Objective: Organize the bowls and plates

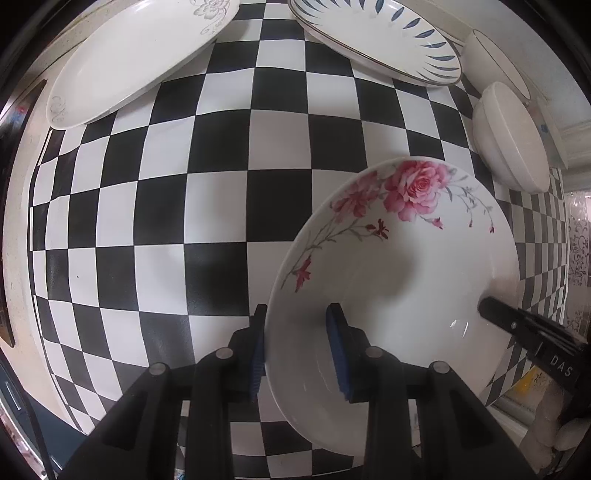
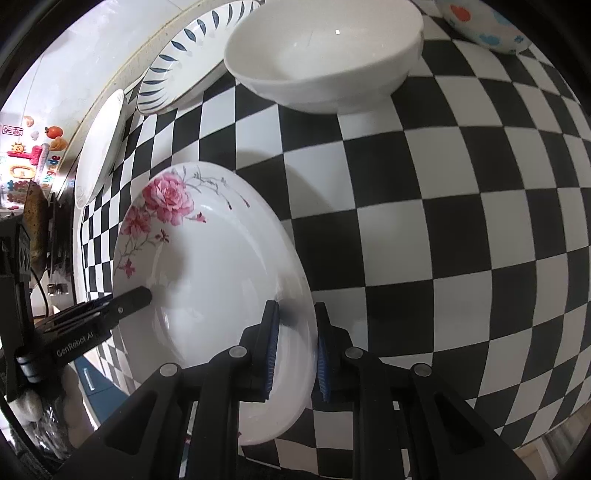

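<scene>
A white deep plate with pink roses [image 1: 406, 266] is held above the checkered table by both grippers. My left gripper [image 1: 297, 350] is shut on its left rim, one blue pad inside and one outside. My right gripper [image 2: 293, 350] is shut on its right rim; the plate also shows in the right wrist view [image 2: 207, 266]. The right gripper's finger [image 1: 502, 314] shows at the plate's right side in the left view, and the left gripper's finger [image 2: 129, 299] shows at its left side in the right view.
On the black-and-white checkered table [image 1: 221, 206] lie a white oval plate [image 1: 136, 59], a blue-leaf plate [image 1: 380, 40] and white bowls [image 1: 509, 140]. The right view shows a large white bowl [image 2: 325, 59], the blue-leaf plate [image 2: 184, 62], a white plate [image 2: 99, 147] and a patterned bowl [image 2: 484, 22].
</scene>
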The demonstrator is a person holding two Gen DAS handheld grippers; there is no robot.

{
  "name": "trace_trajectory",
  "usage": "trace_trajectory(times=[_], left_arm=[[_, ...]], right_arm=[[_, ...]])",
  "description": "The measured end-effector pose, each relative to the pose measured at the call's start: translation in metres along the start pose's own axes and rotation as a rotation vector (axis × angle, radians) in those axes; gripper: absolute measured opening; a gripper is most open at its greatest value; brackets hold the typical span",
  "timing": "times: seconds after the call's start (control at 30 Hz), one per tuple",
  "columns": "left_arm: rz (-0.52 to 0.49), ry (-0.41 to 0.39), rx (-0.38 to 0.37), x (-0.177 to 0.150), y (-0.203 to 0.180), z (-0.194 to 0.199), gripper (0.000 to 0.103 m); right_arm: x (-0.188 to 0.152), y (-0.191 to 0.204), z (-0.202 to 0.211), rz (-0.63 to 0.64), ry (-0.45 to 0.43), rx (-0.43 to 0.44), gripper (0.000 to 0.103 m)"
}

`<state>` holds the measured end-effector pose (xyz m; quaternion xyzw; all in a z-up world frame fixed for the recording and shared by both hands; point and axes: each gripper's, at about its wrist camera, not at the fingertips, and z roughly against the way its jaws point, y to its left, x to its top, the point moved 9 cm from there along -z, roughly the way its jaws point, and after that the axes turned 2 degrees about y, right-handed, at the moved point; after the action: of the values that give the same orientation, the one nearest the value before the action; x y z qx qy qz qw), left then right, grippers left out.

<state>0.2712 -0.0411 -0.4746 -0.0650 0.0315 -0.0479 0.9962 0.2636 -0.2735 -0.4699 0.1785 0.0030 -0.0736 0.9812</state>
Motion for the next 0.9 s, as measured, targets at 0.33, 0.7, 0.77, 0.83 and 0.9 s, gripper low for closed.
trace_trajectory(times=[0.33, 0.7, 0.77, 0.83, 0.9], left_arm=[[0.015, -0.011, 0.027, 0.01, 0.009, -0.003, 0.029], [0.143, -0.034, -0.006, -0.005, 0.035, 0.022, 0.029], [0.169, -0.081, -0.004, -0.003, 0.043, 0.043, 0.029], [0.188, -0.146, 0.032, -0.001, 0.054, 0.07, 0.029], [0.2, -0.217, 0.044, 0.005, 0.066, 0.097, 0.03]], right_arm=[[-0.002, 0.007, -0.005, 0.032, 0.034, 0.031, 0.019], [0.008, 0.009, 0.007, 0.095, 0.062, -0.008, 0.019], [0.011, 0.012, 0.022, 0.109, 0.043, -0.012, 0.019], [0.018, 0.023, 0.041, 0.129, 0.007, 0.016, 0.033], [0.029, 0.043, 0.061, 0.172, -0.058, 0.049, 0.063]])
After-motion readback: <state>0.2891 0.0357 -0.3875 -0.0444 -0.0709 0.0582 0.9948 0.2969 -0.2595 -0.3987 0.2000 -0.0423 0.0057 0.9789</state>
